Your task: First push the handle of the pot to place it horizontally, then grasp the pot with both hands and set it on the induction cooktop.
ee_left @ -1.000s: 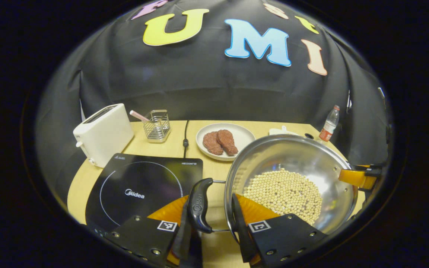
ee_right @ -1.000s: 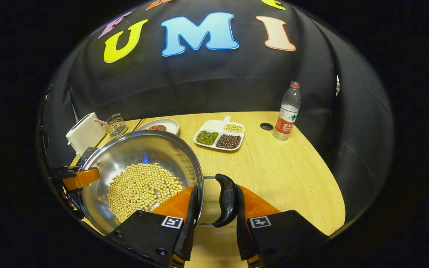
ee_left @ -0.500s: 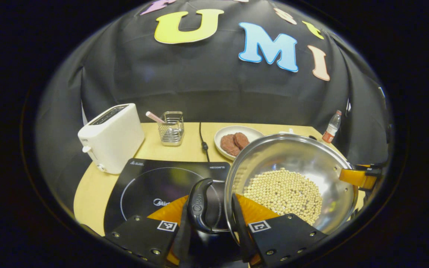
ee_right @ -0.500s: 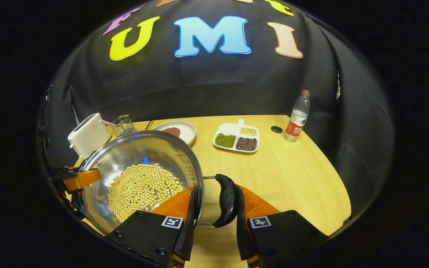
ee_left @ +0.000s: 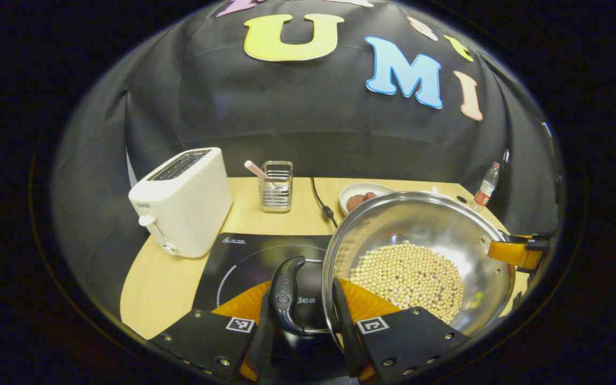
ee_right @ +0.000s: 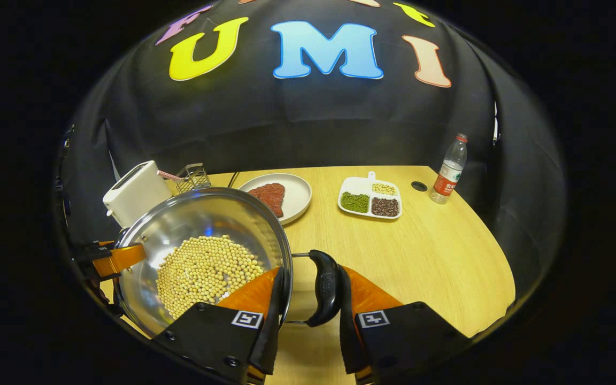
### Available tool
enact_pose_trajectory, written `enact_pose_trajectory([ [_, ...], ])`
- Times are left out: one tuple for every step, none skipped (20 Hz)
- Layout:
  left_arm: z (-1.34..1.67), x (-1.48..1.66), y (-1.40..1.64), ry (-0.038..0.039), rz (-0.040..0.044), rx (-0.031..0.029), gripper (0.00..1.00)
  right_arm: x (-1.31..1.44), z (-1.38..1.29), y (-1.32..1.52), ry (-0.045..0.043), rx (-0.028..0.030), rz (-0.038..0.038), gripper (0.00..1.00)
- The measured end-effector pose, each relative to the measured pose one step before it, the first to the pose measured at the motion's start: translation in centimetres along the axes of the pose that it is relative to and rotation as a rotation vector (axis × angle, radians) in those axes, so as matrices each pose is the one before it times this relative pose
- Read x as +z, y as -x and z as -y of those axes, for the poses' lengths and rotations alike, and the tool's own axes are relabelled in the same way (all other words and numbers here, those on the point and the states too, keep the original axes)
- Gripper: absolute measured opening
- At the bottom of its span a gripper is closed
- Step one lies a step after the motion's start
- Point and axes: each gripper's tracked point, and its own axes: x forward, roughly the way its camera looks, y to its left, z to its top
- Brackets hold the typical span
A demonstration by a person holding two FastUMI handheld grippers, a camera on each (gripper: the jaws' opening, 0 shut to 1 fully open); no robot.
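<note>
A steel pot holding pale beans hangs between both grippers, just off the wooden table. My left gripper is shut on the pot's black left handle, which is over the black induction cooktop. In the right gripper view, my right gripper is shut on the pot's black right handle, with the pot to its left. Each view shows the other gripper across the pot: the right gripper and the left gripper. Most of the cooktop is hidden under the pot.
A white toaster stands left of the cooktop, a wire basket with a straw and a cable behind it. A plate of meat, a divided bean tray and a water bottle sit further right.
Both grippers have carried the pot leftward. The cooktop has slid under the left handle and the pot, and the plate, tray and bottle have drifted right in both views.
</note>
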Motion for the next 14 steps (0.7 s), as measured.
enact_pose_trajectory([
  [-0.728, 0.124, -0.069, -0.00083, 0.00097, 0.0018, 0.54, 0.087, -0.617, -0.092, 0.00061, 0.00265, -0.00028, 0.51],
  [-0.744, 0.171, 0.093, -0.00142, 0.00072, 0.00224, 0.54, -0.029, -0.644, -0.108, -0.00079, 0.0032, -0.00037, 0.47],
  [-0.738, 0.091, 0.097, -0.00154, 0.00153, 0.00233, 0.51, 0.074, -0.641, -0.129, -0.00215, 0.00328, -0.0001, 0.47],
  [-0.541, -0.04, -0.097, -0.00228, 0.00037, 0.00279, 0.54, -0.026, -0.608, -0.099, -0.00265, 0.00361, -0.00064, 0.47],
  [-0.713, 0.078, -0.021, -0.00204, -0.00059, 0.00282, 0.57, 0.008, -0.578, -0.183, -0.00119, 0.00475, -0.00089, 0.46],
  [-0.624, 0.039, 0.1, -0.00049, 0.00078, 0.00264, 0.57, -0.076, -0.651, -0.154, -0.00098, 0.00524, -0.00333, 0.46],
  [-0.613, -0.015, -0.046, -0.0009, -0.00172, 0.00276, 0.54, -0.032, -0.678, -0.132, -0.00223, 0.00514, -0.00273, 0.5],
  [-0.72, -0.036, -0.132, 0.00025, -0.00115, 0.00263, 0.54, 0.031, -0.657, -0.185, 0.00054, 0.00427, -0.00163, 0.47],
  [-0.645, 0.008, -0.137, 0.00161, -0.00146, 0.00284, 0.54, 0.017, -0.394, -0.194, 0.00211, 0.00381, -0.00268, 0.47],
  [-0.711, -0.019, -0.042, 0.00324, -0.00234, 0.00124, 0.54, -0.103, -0.601, -0.16, 0.00153, 0.00461, -0.00233, 0.47],
  [-0.703, -0.019, -0.047, 0.00754, -0.00243, 0.00261, 0.54, 0.081, -0.755, -0.18, 0.00113, 0.00645, -0.00153, 0.47],
  [-0.762, -0.078, -0.163, 0.00459, -0.00342, 0.00152, 0.54, -0.02, -0.725, -0.079, 0.00207, 0.00609, -0.00468, 0.47],
  [-0.691, -0.067, -0.113, 0.00022, -0.00391, 0.00286, 0.54, -0.012, -0.639, -0.208, 0.00168, 0.00604, -0.00389, 0.47],
  [-0.571, -0.109, -0.264, -0.00125, -0.00071, 0.00232, 0.54, -0.14, -0.545, -0.16, 0.00046, 0.00484, -0.00474, 0.46],
])
